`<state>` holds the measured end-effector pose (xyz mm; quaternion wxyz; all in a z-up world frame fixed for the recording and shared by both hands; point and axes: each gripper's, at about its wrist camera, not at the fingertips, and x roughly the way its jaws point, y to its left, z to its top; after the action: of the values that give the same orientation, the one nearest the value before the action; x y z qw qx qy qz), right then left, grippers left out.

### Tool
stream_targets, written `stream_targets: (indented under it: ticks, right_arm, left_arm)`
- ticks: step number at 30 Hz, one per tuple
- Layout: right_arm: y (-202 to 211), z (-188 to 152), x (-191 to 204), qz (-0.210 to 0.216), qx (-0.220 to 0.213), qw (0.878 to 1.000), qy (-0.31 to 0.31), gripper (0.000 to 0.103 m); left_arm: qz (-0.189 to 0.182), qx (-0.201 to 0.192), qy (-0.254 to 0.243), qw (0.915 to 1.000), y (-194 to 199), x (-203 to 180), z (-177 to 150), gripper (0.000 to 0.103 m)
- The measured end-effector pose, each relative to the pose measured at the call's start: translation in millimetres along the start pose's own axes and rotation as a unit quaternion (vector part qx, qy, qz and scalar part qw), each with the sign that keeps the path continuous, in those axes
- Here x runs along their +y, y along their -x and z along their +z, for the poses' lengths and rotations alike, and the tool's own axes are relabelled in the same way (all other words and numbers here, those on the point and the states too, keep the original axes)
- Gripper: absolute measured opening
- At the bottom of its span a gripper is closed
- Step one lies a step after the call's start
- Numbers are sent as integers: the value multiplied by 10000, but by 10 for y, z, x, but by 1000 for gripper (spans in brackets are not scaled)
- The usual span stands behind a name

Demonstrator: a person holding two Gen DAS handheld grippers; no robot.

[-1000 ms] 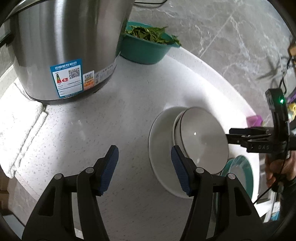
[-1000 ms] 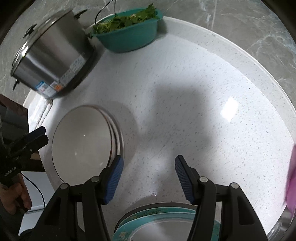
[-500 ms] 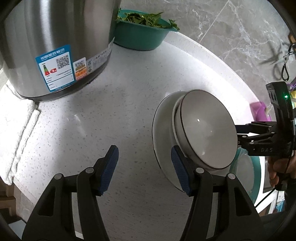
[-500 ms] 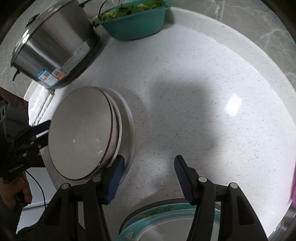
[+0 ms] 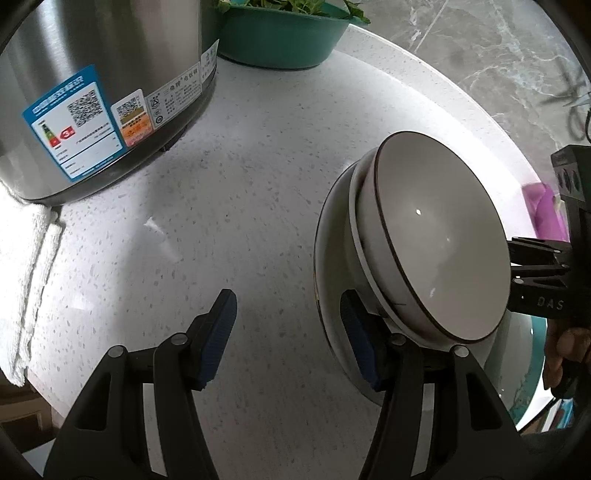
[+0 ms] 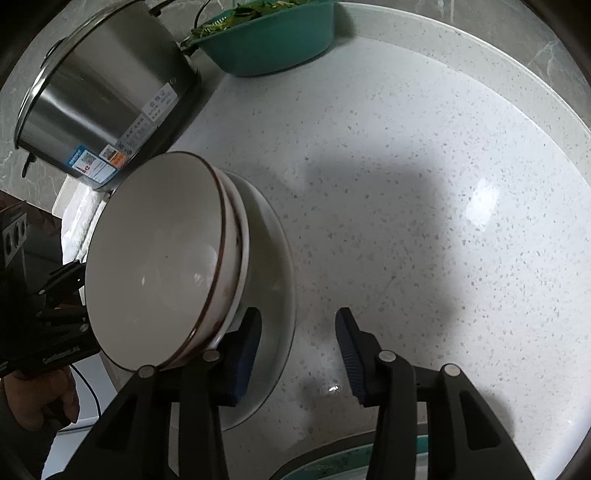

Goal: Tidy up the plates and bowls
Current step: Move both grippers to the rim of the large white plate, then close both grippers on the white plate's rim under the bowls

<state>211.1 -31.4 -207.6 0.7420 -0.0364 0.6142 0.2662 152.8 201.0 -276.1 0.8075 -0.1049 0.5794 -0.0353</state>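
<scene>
Two nested white bowls with dark rims (image 5: 436,240) (image 6: 155,258) sit on a white plate (image 5: 332,258) (image 6: 273,236) on the speckled counter. My left gripper (image 5: 288,339) is open at the plate's left edge: its right pad is over the plate beneath the bowls' rim, its left pad over bare counter. My right gripper (image 6: 297,354) stands on the opposite side with its jaws closing. Its left pad is over the plate under the bowls, its right pad outside the rim. The plate's rim lies between both pairs of pads, and I see neither pair pressing on it.
A steel cooker (image 5: 92,74) (image 6: 99,92) and a teal basin of greens (image 5: 280,33) (image 6: 269,40) stand at the back. A white towel (image 5: 22,277) lies at the left edge. A teal-rimmed plate (image 6: 332,465) (image 5: 532,369) sits near the front. A purple object (image 5: 546,210) lies beyond the stack.
Both grippers have come down and in toward the stack from opposite sides, and now straddle the plate's rim. The right jaws have narrowed. The stack has stayed put.
</scene>
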Motion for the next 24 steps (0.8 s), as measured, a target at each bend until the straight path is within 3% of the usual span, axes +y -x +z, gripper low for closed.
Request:
stream_targets:
  ticks: [9, 12, 14, 16, 24]
  right_arm:
    - [8, 9, -72, 85, -133, 9998, -145, 44]
    - [-30, 33, -87, 214, -163, 9995, -156, 34]
    - [-51, 41, -81, 335, -132, 9992, -188, 19]
    - [-51, 42, -53, 354, -140, 9991, -190, 16]
    - [-28, 74, 15, 186, -220, 9992, -267, 15]
  left_arm:
    - [-90, 63, -15, 9999, -241, -16, 205, 55]
    - [-239, -80, -148, 9996, -286, -34, 263, 33]
    - [-262, -106, -264, 9993, -327, -116, 339, 25]
    - [-381, -70, -291, 9988, -376, -149, 384, 16]
    - [-376, 70, -386, 9985, -451, -286, 505, 14]
